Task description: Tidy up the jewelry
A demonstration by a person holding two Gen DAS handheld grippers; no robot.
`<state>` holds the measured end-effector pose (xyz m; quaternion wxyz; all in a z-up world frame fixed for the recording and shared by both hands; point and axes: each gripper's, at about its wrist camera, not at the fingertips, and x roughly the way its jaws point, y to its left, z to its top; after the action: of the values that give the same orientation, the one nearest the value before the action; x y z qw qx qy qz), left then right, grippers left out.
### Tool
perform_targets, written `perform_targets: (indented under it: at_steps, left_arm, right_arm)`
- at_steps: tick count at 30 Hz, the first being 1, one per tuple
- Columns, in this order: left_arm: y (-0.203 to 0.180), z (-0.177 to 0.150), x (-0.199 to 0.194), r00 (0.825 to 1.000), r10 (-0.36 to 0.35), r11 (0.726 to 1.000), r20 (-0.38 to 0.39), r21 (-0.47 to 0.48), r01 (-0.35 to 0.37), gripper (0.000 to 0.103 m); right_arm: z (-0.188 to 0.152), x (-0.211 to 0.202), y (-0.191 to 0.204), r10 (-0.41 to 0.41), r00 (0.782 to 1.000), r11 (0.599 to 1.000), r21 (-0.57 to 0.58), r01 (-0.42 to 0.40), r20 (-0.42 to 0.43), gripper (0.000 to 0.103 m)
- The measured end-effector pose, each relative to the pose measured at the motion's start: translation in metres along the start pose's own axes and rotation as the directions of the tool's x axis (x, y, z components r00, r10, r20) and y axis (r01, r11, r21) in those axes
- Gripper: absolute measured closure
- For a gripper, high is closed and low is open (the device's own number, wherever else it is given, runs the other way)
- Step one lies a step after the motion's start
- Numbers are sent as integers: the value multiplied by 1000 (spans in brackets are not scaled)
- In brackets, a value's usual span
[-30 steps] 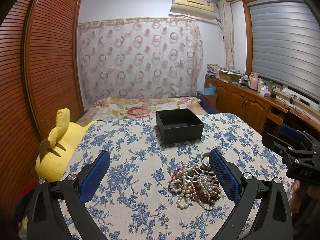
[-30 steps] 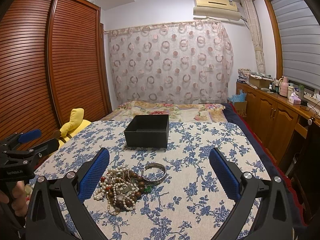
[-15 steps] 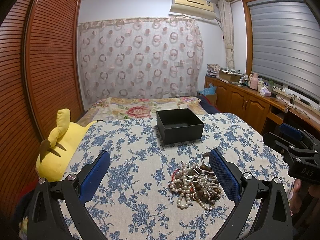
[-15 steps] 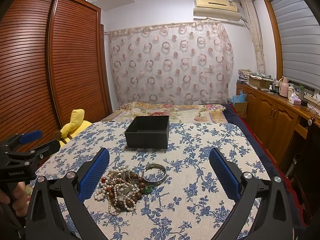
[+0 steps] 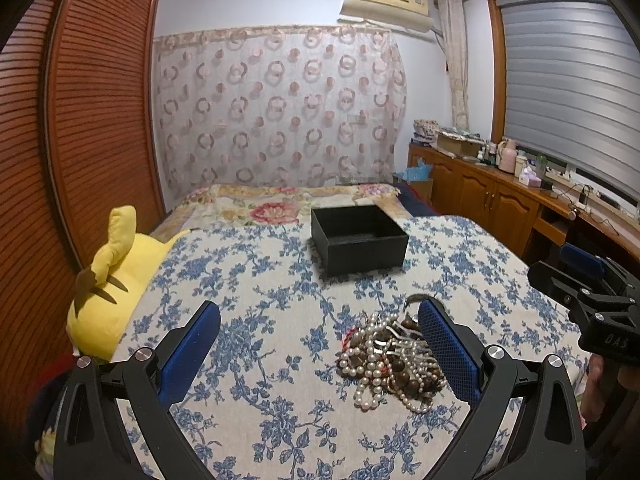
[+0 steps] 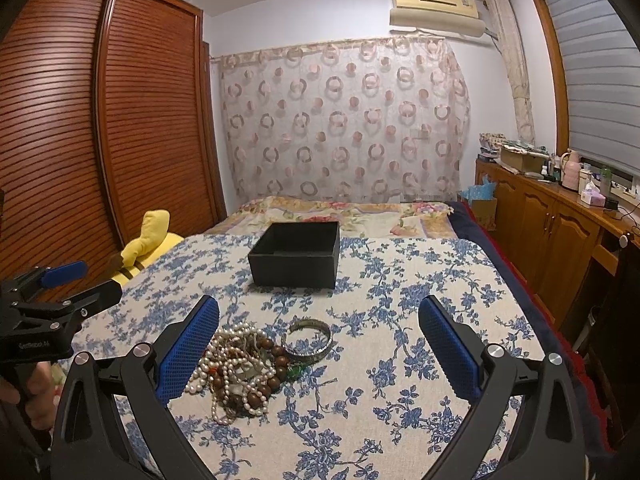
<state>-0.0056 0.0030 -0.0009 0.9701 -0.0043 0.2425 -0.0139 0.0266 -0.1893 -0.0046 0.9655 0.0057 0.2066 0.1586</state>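
Both my tools are wide open and hold nothing: my left gripper (image 5: 319, 344) and my right gripper (image 6: 319, 342). The tangled pile of white pearl and brown bead strings (image 6: 236, 364) lies on the blue-flowered bedspread (image 6: 400, 320), silver metal bangle (image 6: 309, 338) beside it. I should pinch one piece, lift slowly, then drop it in the open black square box (image 6: 296, 254) farther back. A yellow plush toy (image 5: 116, 280) sits by the brown slatted wardrobe (image 6: 100, 120).

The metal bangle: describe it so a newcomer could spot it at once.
On the blue-flowered bedspread, in front of the black box, lies a heap of beads. The bangle touches its right edge: one open silver hoop, not a beaded string.
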Motion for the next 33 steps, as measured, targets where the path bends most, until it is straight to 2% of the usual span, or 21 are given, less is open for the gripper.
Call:
perform_targets:
  at_steps: [5,8,11,19,25,28,30,33]
  left_arm:
    - [6,-14,20,998,-23,1000,-67,-4,23,7]
    - [6,-23,35,992,-34,999,-119,4,35,7]
    - [4,-32,48,985,-40,999,-169,20,44,7]
    - [-2,-48,63,962,-116,991,-249,31,127,8]
    - [-18,-55,66,938,-190,975,-290,54,214,36]
    - [-24,-59,70,923,-214,968,-319,56,244,56]
    - [-27,-60,71,920,-220,965,-326,64,253,71]
    - [-30,-63,74,914,-231,962,-334,64,266,80]
  right_arm:
    - [-14,13,-6,17,999,1000,-25,-18,-30,3]
    - [-22,24,-9,28,997,999,-41,-31,-70,15]
    - [-29,33,-11,35,994,998,-46,-40,-102,20]
    - [-38,43,-13,39,990,997,-64,-48,-137,21]
    - [-45,51,-17,33,986,996,-72,-45,-166,21]
    - [-47,54,-19,34,983,996,-73,-48,-181,21]
    - [-49,56,-19,36,982,996,-72,-50,-187,21]
    - [-50,57,-18,39,980,995,-79,-55,-196,21]
